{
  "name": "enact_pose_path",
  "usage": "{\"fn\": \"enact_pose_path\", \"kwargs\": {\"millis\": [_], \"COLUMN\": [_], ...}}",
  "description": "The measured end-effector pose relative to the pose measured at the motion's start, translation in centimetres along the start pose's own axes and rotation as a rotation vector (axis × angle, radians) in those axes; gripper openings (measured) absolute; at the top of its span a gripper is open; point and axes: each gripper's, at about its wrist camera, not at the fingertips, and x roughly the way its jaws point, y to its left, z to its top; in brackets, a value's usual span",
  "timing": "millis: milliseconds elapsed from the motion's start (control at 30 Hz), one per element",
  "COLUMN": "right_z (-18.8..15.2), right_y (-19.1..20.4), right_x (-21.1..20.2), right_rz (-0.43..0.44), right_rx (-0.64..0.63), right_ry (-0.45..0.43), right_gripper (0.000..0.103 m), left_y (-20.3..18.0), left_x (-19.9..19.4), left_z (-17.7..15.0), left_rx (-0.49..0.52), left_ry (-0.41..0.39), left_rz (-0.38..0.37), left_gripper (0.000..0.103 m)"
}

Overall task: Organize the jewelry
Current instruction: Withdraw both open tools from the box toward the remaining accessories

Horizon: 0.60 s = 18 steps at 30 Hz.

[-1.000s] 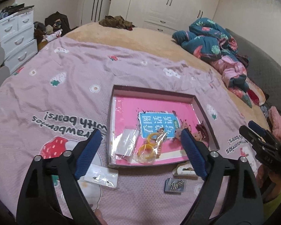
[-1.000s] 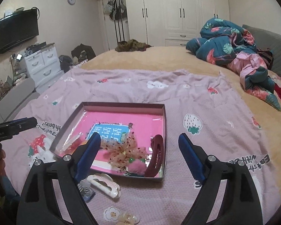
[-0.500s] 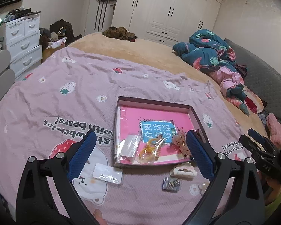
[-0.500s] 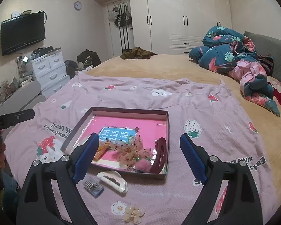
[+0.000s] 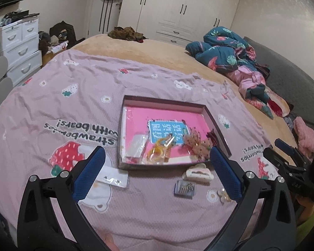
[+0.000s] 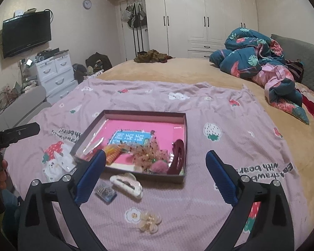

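A shallow box with a pink floor [image 5: 217, 129] [image 6: 186, 138] lies on the lilac blanket. It holds orange coil ties [image 5: 157, 152], a clear packet [image 5: 137, 145], a sequined bow [image 6: 148, 154] and a dark red hair clip [image 6: 178, 156]. In front of it lie a white claw clip [image 5: 197, 172] [image 6: 126, 185], a small box of pins [image 5: 185, 188] [image 6: 105, 192], a pale flower clip [image 6: 149, 221] and a flat clear packet [image 5: 113, 179]. My left gripper [image 5: 157, 154] and right gripper [image 6: 156, 156] hover short of the box. Both sets of jaws are opening, with nothing between them.
The lilac strawberry blanket [image 5: 52, 104] covers the near part of a tan bed. A bundled teal and pink quilt [image 6: 261, 67] lies at the far right. White drawers [image 6: 54, 73] and a grey seat stand to the left, wardrobes behind.
Both grippers have drawn back from the box and their jaws have spread wider. The claw clip, pin box and flower clip now show more fully in front of the box.
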Motion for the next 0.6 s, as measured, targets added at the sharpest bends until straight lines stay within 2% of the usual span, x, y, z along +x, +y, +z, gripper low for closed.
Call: {"fn": "enact_pose_path", "kwargs": {"millis": [300,600], "right_z": [-2.7,-6.5], "right_y": [0.4,0.5], "right_x": [-0.3,0.7], "right_rz": [-0.005,-0.004], "right_rx": [-0.001,0.007], "right_ry": [0.041,0.128], "right_gripper": [0.096,0.096], "left_y": [-0.5,-1.2], "left_x": [0.4,1.7], "left_z": [-2.1,-4.6], "left_rx": [0.017,0.052], "left_ry": [0.028,0.079], "left_rz": [-0.012,-0.015], "left_gripper": [0.093,0.093]}}
